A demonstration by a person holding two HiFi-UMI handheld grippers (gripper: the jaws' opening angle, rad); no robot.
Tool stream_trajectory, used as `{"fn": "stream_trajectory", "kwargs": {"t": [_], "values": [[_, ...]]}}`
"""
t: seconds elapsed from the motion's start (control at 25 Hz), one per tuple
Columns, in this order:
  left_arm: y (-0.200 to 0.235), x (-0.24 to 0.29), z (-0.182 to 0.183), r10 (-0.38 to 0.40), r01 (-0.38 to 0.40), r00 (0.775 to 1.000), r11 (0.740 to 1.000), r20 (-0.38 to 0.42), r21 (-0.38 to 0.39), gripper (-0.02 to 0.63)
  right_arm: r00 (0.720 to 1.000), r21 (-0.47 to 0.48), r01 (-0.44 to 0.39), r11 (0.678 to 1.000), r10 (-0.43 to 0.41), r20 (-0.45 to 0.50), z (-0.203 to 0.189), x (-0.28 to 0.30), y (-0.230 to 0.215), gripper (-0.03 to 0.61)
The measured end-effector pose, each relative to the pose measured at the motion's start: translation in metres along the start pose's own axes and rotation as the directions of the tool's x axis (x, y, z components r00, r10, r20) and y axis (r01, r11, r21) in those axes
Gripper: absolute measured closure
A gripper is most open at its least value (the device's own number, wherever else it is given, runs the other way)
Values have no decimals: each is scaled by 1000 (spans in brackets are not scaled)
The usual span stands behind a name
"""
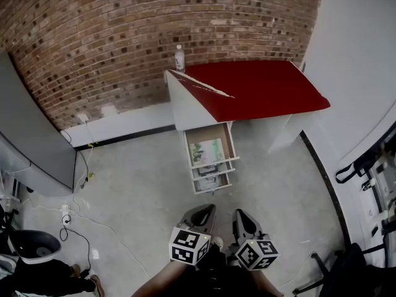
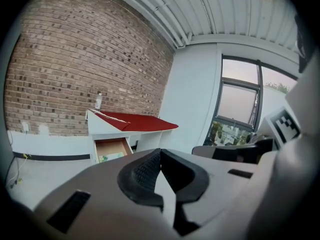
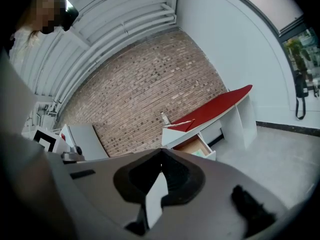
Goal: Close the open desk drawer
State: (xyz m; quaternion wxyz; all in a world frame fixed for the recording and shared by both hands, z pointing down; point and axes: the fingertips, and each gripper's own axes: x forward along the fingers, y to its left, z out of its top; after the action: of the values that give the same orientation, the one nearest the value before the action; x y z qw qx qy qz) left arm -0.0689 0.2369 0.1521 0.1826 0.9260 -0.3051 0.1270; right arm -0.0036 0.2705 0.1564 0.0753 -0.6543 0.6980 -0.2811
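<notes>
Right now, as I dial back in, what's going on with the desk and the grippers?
A person stands back from the red-topped desk. The left hand-held gripper and the right hand-held gripper, held near the body, both have jaws together, holding nothing. The desk's top drawer is pulled out with papers inside; neither touches it. A bottle stands on the desk's back corner.

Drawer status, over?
Left gripper shut, right gripper shut, both empty. Drawer open, paper inside. Desk apart from both; only floor between.

Bottle (image 1: 179, 59) on desk (image 1: 266, 88) back-left corner; open drawer (image 1: 213, 164) under desk left end; wall (image 1: 124, 30) behind.
</notes>
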Motion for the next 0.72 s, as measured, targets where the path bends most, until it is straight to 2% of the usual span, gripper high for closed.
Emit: {"fn": "stream_trajectory", "kwargs": {"t": [0.24,0.48,0.72], "values": [[-12,41,8,-16,16,1000,1000,9,15,604,1000,-1,-23,1000,23,9,21,13,-32,572],[-14,69,8,17,-16,1000,1000,6,-3,604,999,9,-51,999,51,-5,30,24,-57,572],[-5,76,1,50,-50,999,999,-17,-20,604,997,32,-75,997,75,-15,30,37,-67,572]]}}
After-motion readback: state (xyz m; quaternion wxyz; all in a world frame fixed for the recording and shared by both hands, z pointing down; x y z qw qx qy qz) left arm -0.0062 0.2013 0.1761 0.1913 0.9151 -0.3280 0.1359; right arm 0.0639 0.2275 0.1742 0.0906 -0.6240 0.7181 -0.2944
